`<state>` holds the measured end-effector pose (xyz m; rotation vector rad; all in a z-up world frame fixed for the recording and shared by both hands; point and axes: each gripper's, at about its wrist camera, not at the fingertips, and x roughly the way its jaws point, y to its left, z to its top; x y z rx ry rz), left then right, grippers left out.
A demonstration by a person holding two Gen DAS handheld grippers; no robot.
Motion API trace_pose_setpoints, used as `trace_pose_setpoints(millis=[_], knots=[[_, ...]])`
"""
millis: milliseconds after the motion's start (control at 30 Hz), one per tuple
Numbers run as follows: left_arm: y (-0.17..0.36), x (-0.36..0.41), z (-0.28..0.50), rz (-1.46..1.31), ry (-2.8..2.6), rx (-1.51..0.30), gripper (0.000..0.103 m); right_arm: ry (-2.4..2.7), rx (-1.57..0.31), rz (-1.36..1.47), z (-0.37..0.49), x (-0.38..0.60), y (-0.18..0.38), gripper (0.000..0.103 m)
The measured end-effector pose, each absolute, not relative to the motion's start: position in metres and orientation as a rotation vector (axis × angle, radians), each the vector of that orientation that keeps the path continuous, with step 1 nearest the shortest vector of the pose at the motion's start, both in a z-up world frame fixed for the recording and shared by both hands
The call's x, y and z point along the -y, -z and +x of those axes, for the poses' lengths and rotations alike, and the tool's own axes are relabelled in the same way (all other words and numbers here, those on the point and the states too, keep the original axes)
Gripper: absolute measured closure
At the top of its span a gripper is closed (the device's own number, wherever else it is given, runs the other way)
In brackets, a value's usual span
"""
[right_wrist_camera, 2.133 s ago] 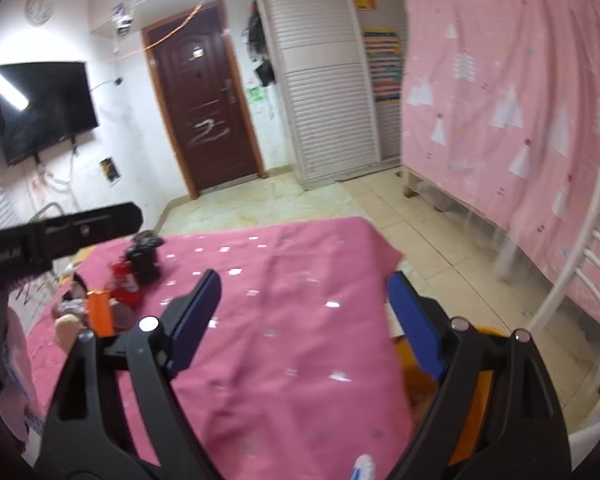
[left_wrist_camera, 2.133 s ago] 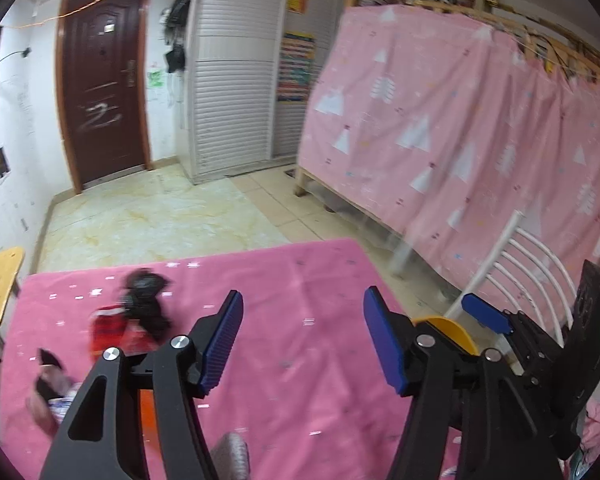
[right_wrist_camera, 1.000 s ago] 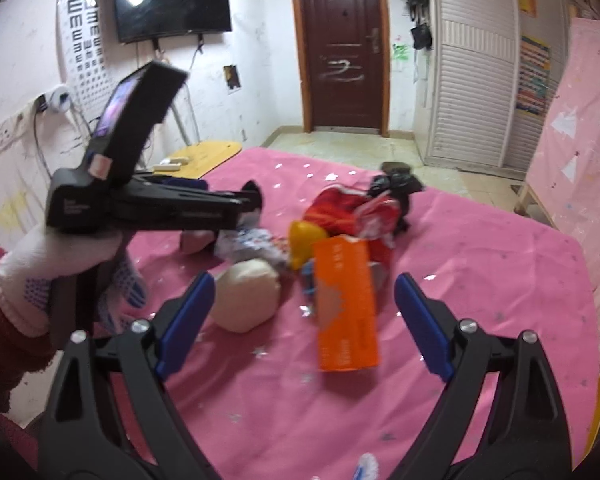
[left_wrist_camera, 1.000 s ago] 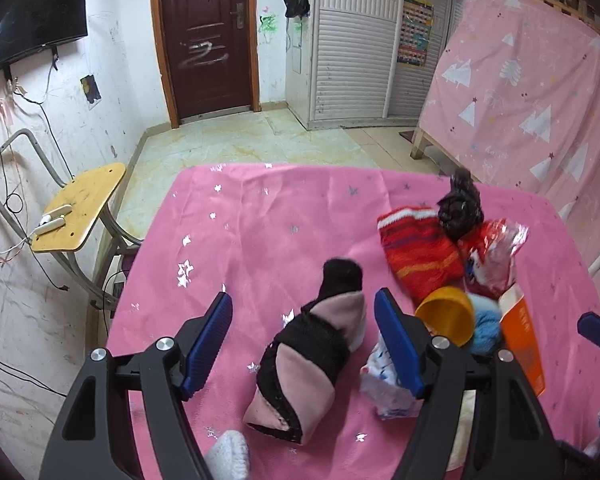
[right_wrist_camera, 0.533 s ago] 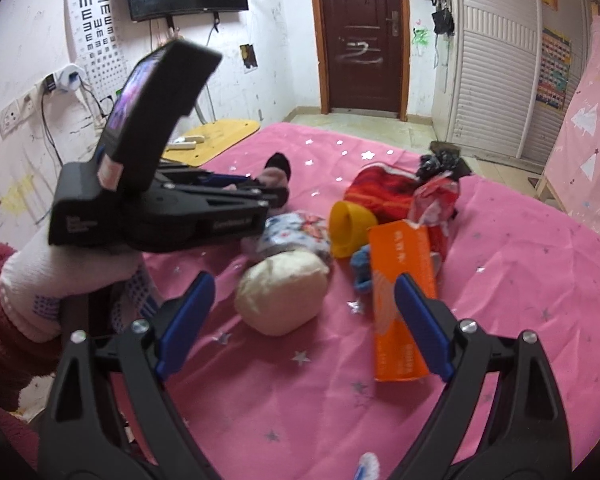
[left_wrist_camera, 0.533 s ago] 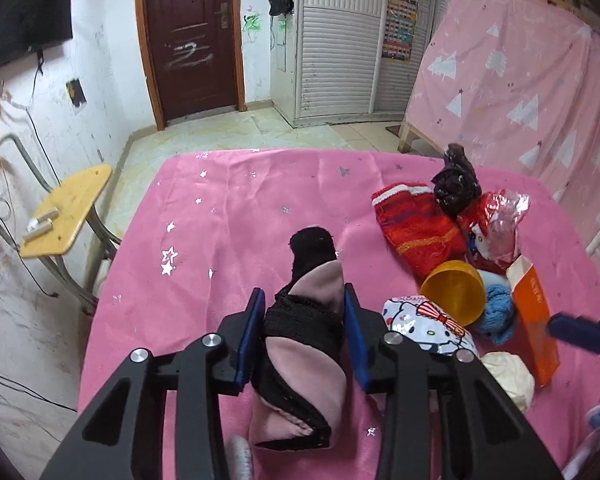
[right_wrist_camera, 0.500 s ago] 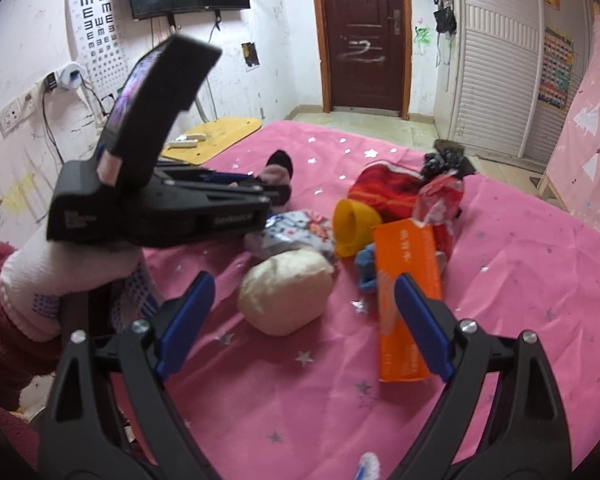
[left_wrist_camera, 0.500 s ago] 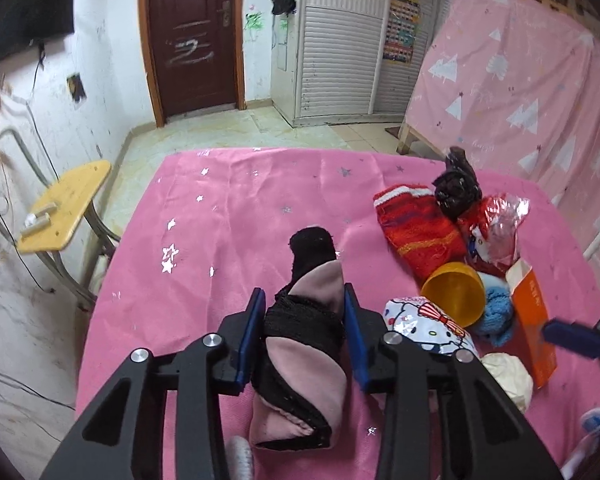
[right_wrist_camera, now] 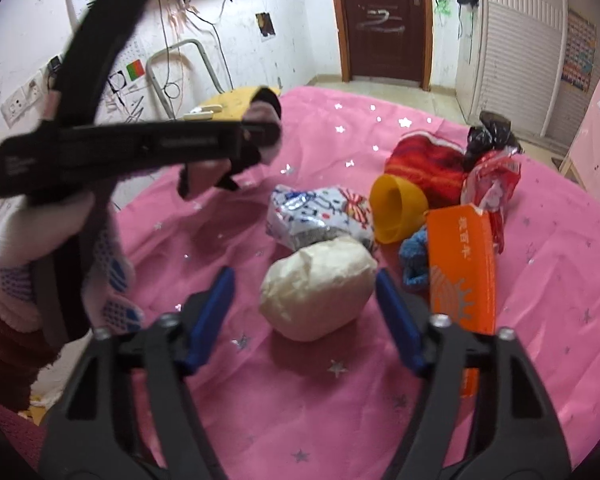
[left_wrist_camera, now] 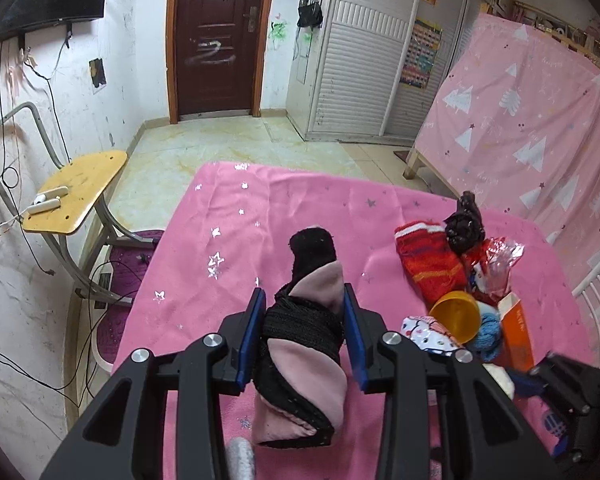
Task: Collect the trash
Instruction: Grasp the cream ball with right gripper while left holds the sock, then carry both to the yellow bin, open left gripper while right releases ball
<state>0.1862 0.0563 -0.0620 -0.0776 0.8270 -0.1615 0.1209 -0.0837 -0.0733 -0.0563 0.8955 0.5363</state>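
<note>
My left gripper (left_wrist_camera: 303, 322) has a sock; my right gripper (right_wrist_camera: 304, 306) is narrowing around a white wad.

My left jaws are drawn in to a narrow gap, both blue pads pressed against the pink-and-black sock (left_wrist_camera: 302, 334), which looks lifted off the pink tablecloth (left_wrist_camera: 236, 240) in the right wrist view. My right jaws have just been closing and stand partly apart, with the white crumpled wad (right_wrist_camera: 318, 288) between the fingertips; the right pad sits right at its edge, the left pad still apart. Past it lie a printed wrapper (right_wrist_camera: 318, 216), a yellow cup (right_wrist_camera: 398, 208) and an orange box (right_wrist_camera: 462, 268).
</note>
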Motion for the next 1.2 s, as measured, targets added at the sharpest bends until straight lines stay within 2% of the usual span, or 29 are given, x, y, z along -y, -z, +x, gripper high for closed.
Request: trace_pose_setpoints(millis=[267,600,1200], knots=[[0.046,-0.043,0.176,-0.061,0.172,-0.797,0.073,-0.534,-0.866,-0.005,0.114,0.104,0.068,0.053],[0.017,-0.008,0.164,-0.033,0.212,-0.739,0.073,-0.457,-0.733,0.097,0.098,0.171,0.035,0.053],[0.000,0.149,0.139,0.077,0.423,-0.719,0.073,-0.183,-0.551,0.265,0.059,0.344,0.012,0.053]])
